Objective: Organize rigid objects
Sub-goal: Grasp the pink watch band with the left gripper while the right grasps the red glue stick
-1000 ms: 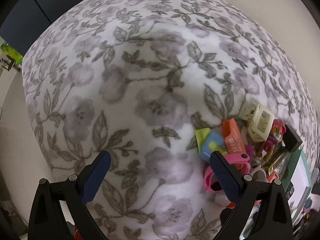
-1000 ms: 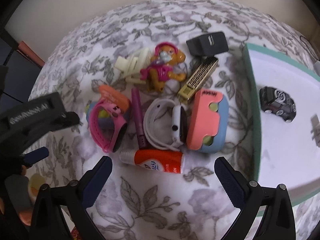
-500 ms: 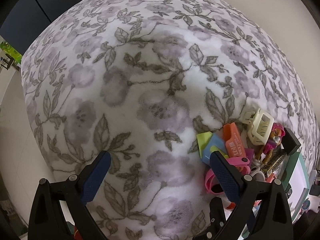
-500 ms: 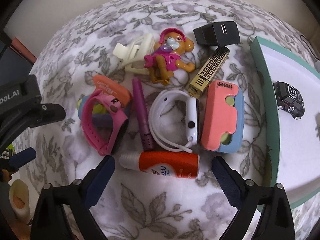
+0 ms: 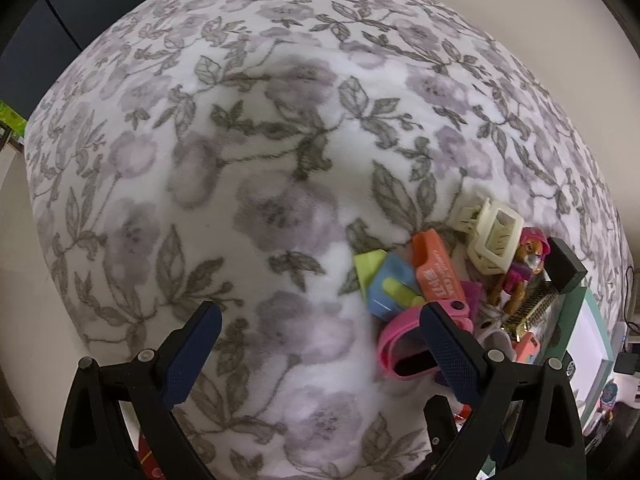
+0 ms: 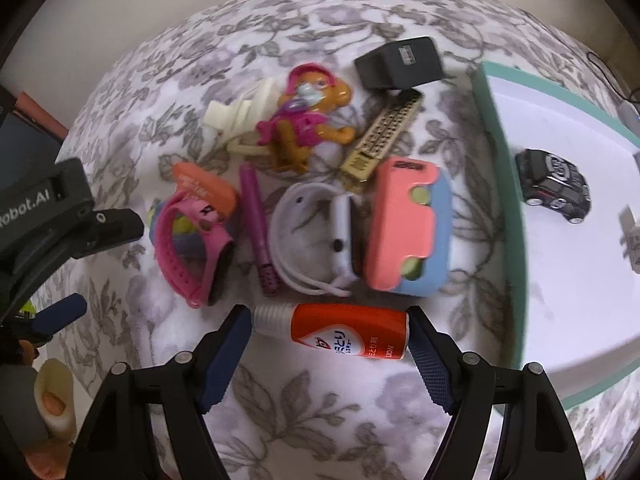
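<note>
On the flowery blanket [image 6: 320, 412] lies an orange and white bottle [image 6: 340, 334], flat on its side. The right gripper [image 6: 328, 336] points down at it. Its jaws are closing, and the bottle is between them. The left pad is right at the white cap end. The right pad is right at the flat bottom end. I cannot tell if the pads press on the bottle yet. Just above the bottle is a white watch [image 6: 320, 240] with a looped band. Left of the watch lies a purple stick [image 6: 258, 228], and left of that is a pink watch [image 6: 192, 248] with an orange case [image 6: 206, 186] behind it. Right of the white watch sits a pink and blue case [image 6: 408, 228]. Farther from the bottle are a toy pup in pink [image 6: 308, 120], a cream hair clip [image 6: 240, 120], a gold comb [image 6: 382, 140] and a black box [image 6: 400, 62]. Off to the right of the bottle is a white tray with a green rim [image 6: 504, 184]. A little black car [image 6: 554, 184] sits in the tray. The left gripper [image 5: 316, 344] hangs over the bare blanket, far left of the bottle. Its jaws are wide apart with nothing in them.
</note>
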The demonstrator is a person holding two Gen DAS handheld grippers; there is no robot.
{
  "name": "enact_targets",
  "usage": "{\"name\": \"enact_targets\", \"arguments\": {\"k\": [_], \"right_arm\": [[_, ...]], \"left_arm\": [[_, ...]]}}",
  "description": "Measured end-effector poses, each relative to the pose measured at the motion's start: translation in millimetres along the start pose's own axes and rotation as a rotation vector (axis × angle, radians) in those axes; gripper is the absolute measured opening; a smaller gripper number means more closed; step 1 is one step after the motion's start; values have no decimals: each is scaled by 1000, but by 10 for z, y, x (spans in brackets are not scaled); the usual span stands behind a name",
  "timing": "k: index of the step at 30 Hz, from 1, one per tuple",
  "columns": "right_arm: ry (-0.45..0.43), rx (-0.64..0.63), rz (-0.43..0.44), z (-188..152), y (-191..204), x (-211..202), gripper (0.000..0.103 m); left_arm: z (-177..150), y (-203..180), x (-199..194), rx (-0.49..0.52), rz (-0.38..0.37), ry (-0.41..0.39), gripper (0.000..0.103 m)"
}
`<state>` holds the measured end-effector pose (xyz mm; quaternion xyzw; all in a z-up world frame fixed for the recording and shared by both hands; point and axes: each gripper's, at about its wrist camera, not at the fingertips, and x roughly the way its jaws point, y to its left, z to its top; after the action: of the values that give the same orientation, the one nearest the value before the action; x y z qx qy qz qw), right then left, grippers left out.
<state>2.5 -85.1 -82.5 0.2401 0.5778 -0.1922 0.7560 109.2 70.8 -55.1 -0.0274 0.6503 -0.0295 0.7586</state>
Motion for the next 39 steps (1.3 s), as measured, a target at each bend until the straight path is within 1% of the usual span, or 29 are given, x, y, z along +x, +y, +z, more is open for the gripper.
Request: {"name": "enact_targets", "arguments": {"k": [5, 11, 19, 29, 31, 33, 35, 36, 39], "right_arm": [[-7, 58, 23, 80, -242, -87, 80], [-33, 95, 48, 121, -404, -226, 80], [-44, 99, 72, 124, -524, -331, 80], [-45, 103, 80, 96, -560, -379, 80], [-45, 103, 79, 97, -558, -378, 80], [-45, 104, 80, 99, -555, -378, 80], [-45, 108, 83, 96, -560, -385, 80], [-46, 108, 83, 94, -561, -388, 80], [-46, 109, 83, 93, -561, -389, 80]], "left_arm": [[-39, -148, 22, 18, -41, 15, 99], [-77, -396, 63, 62, -58, 17, 99], [-135, -673, 174, 96, -24, 28, 99], [-213, -803, 292, 142, 1, 31, 99], [-242, -801, 298, 148, -11, 31, 91], [-262, -805, 308, 155, -60, 38, 72], [-285, -851, 297, 171, -84, 36, 62], [-300, -884, 287, 185, -84, 31, 58], [-319, -947, 271, 207, -73, 24, 58]]}}
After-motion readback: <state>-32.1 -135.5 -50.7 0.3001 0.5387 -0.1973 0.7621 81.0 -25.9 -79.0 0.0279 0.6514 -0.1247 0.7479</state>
